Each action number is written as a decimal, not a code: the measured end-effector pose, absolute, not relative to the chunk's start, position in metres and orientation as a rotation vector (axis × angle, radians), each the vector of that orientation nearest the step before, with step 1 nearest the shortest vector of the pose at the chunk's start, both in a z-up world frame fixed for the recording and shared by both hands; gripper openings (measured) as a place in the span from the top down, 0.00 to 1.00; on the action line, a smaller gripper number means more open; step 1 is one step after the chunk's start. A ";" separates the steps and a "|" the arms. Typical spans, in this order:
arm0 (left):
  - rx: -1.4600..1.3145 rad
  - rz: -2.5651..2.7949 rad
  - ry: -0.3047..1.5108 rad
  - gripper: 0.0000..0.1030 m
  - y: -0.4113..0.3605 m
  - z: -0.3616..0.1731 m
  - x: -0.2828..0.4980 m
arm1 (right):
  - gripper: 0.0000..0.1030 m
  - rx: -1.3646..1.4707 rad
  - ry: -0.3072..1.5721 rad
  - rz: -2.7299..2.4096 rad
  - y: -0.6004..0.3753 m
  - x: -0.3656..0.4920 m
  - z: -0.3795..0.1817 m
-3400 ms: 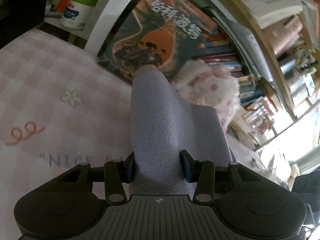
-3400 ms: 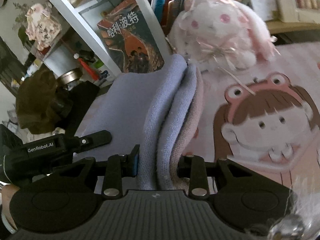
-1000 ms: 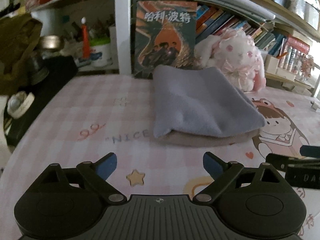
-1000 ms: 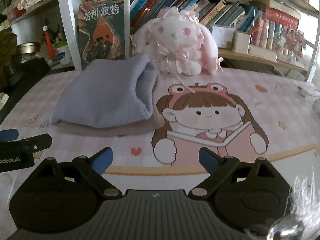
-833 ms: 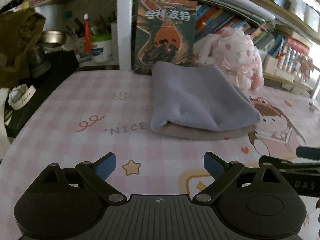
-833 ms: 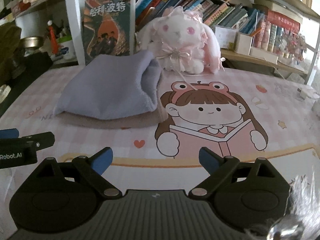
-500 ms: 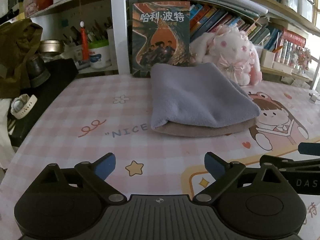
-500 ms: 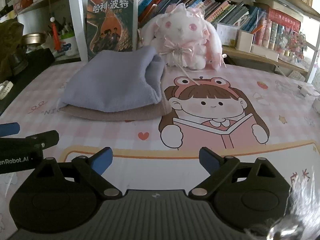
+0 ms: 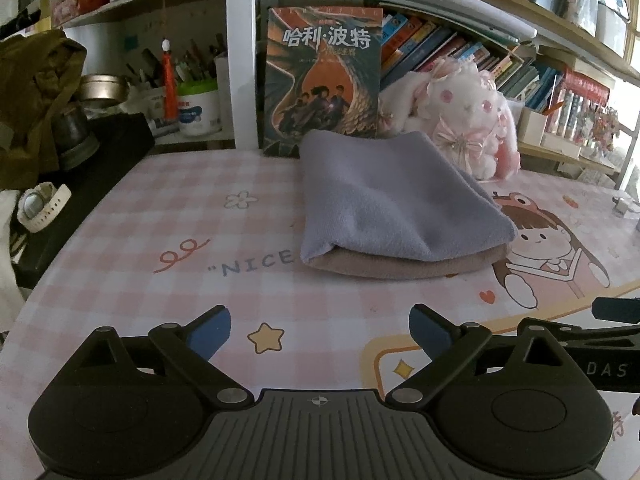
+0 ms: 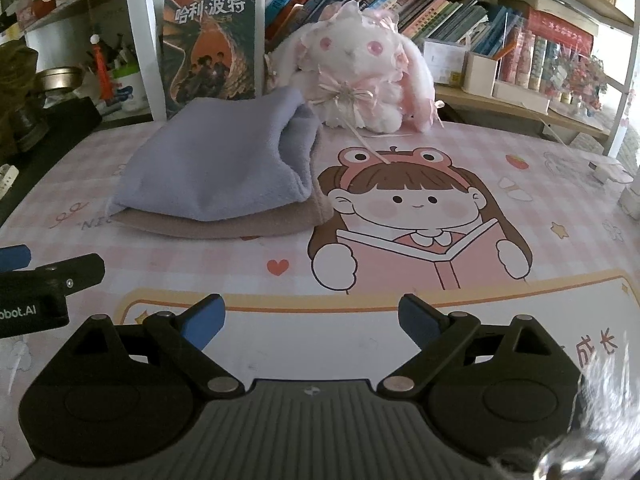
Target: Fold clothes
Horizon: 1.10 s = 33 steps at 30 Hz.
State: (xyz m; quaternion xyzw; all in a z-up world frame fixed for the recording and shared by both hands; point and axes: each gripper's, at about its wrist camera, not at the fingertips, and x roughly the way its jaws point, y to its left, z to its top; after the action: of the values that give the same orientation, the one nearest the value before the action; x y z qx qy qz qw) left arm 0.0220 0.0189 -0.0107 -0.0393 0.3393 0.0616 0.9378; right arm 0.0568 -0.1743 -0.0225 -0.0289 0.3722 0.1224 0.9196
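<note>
A folded lavender garment [image 9: 392,204] lies on top of a folded tan garment [image 9: 404,266] on the pink checked table mat [image 9: 200,220]. The stack also shows in the right wrist view: the lavender piece [image 10: 216,172] over the tan piece [image 10: 224,226]. My left gripper [image 9: 319,330] is open and empty, well back from the stack. My right gripper [image 10: 310,318] is open and empty, back from the stack and to its right. The left gripper's side shows at the left edge of the right wrist view [image 10: 44,288].
A large book [image 9: 324,80] stands against the shelf post behind the stack. A white and pink plush rabbit [image 9: 460,120] sits to its right. Shelves of books [image 10: 480,20] run along the back. A black block with a white watch [image 9: 40,206] sits left of the mat.
Both grippers let go of the garments, opened, and drew back from the stack. The folded stack now lies flat on the mat, farther from both cameras.
</note>
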 end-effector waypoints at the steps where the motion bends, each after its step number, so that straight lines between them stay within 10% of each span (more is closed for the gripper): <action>1: -0.083 0.126 0.692 0.05 0.019 -0.010 0.022 | 0.09 -0.060 0.766 0.251 -0.174 0.057 -0.023; 33: -0.093 0.101 0.721 0.05 0.017 -0.012 0.024 | 0.08 -0.067 0.784 0.248 -0.174 0.058 -0.024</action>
State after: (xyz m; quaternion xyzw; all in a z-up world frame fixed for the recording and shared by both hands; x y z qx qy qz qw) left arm 0.0241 0.0173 -0.0117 -0.0453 0.3523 0.0496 0.9335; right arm 0.0579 -0.1742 -0.0243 -0.0324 0.3808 0.1204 0.9162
